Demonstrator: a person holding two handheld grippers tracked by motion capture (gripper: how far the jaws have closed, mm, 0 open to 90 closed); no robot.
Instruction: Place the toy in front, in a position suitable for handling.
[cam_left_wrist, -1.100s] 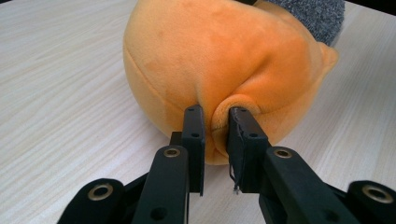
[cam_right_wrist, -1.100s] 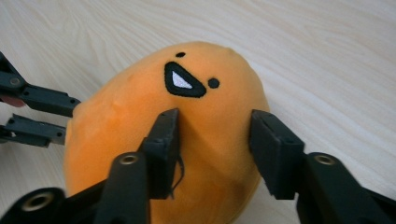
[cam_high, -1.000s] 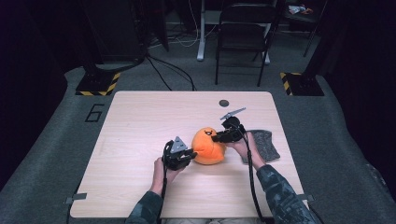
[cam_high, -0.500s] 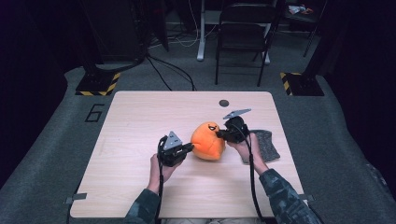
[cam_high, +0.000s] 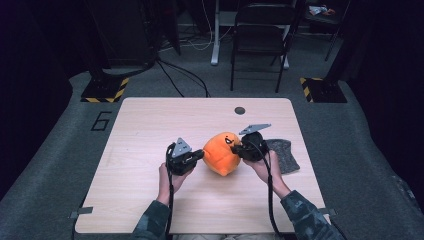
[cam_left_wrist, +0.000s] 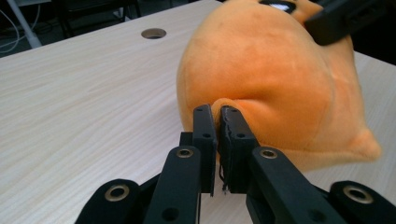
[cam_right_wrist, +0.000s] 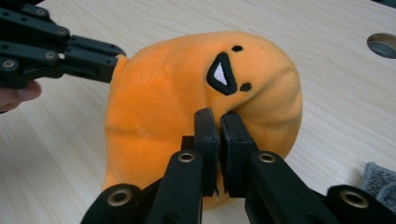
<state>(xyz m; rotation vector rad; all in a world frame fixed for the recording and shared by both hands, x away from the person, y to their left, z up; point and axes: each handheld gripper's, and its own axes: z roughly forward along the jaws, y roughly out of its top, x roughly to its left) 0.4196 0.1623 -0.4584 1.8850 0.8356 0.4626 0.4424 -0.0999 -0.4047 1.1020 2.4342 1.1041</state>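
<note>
Painted on the floor left of the table (cam_high: 150, 125) is a large "6". Centrally, the orange plush toy (cam_high: 221, 153) sits between both grippers: the left gripper (cam_high: 199, 156) and right gripper (cam_high: 238, 149) are each clamped tight on a pinch of its fabric, on opposite sides.

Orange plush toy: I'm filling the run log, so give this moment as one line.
left tool: shut on orange plush toy | right tool: shut on it | grey cloth: on table, untouched
</note>
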